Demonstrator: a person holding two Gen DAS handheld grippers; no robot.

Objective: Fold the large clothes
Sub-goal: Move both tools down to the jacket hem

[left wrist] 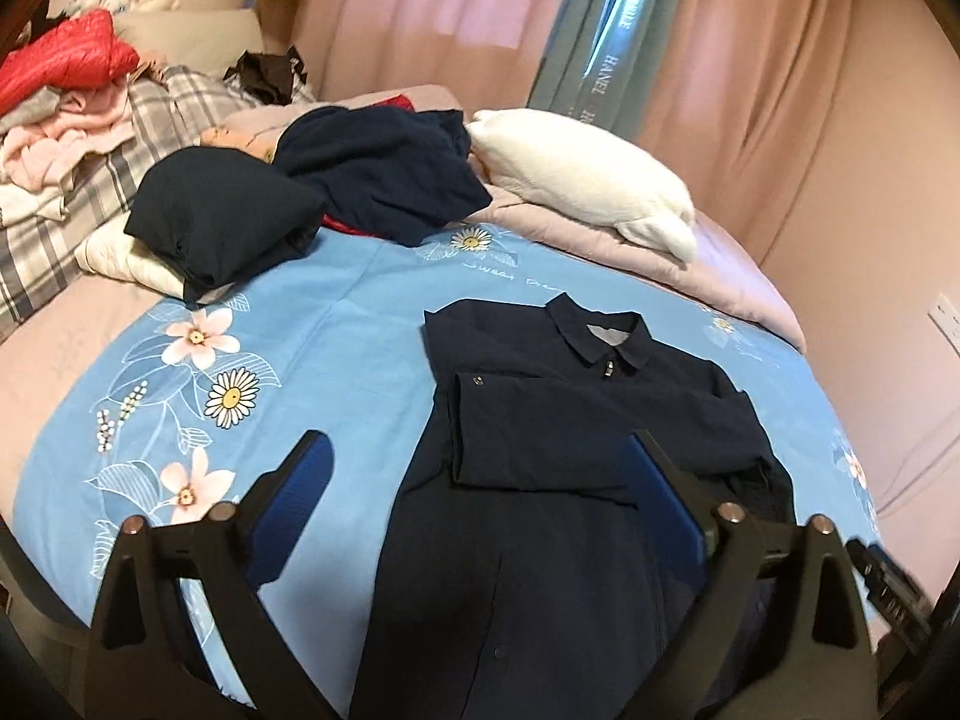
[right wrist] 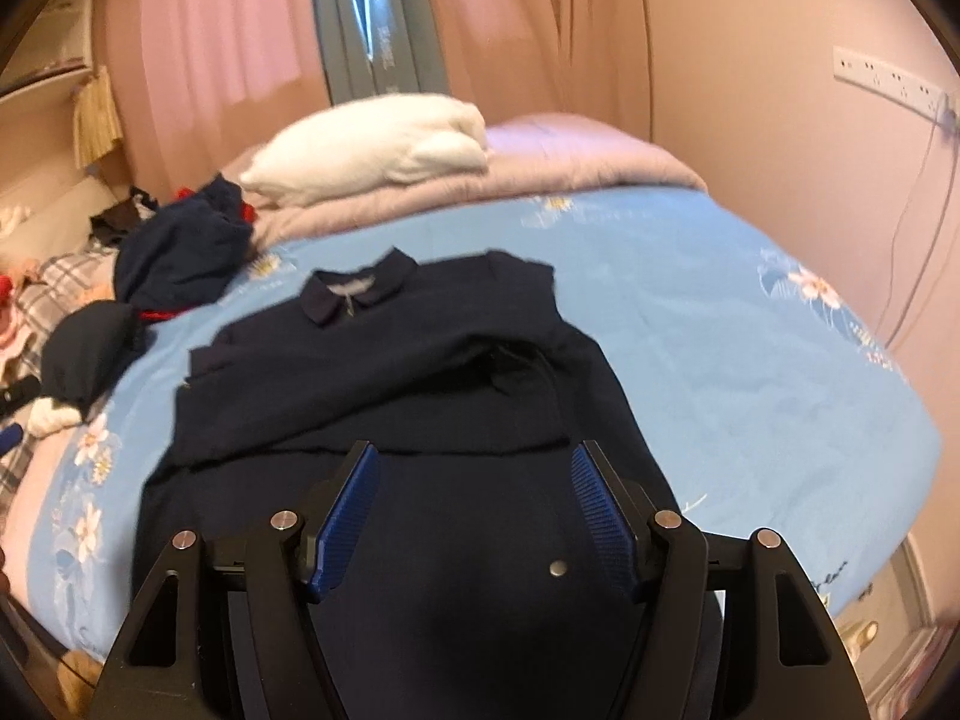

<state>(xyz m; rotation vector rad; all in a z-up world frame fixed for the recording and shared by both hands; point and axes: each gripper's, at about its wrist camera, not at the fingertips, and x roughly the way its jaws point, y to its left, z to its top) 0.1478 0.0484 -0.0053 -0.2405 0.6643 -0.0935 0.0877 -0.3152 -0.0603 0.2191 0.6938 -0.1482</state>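
Sleeves lie folded across the navy jacket (left wrist: 540, 480), spread on the bed (left wrist: 336, 324) below the white pillow (left wrist: 576, 180). We hold both hand-held grippers, left (left wrist: 474, 474) and right (right wrist: 474, 468), apart and empty; the lengthwise fold remains.

A light blue sheet (left wrist: 336, 324) printed with daisies and pink flowers covers the bed. At its far edge lies a folded lilac quilt (left wrist: 600, 246), a white pillow (left wrist: 588, 180) resting on top. Far left, a plaid blanket (left wrist: 78, 204) carries a heap of laundry — a red padded jacket (left wrist: 66, 57) uppermost. Pink curtains (left wrist: 432, 12) hang behind, and a white power strip (right wrist: 888, 81) sits on the right wall.
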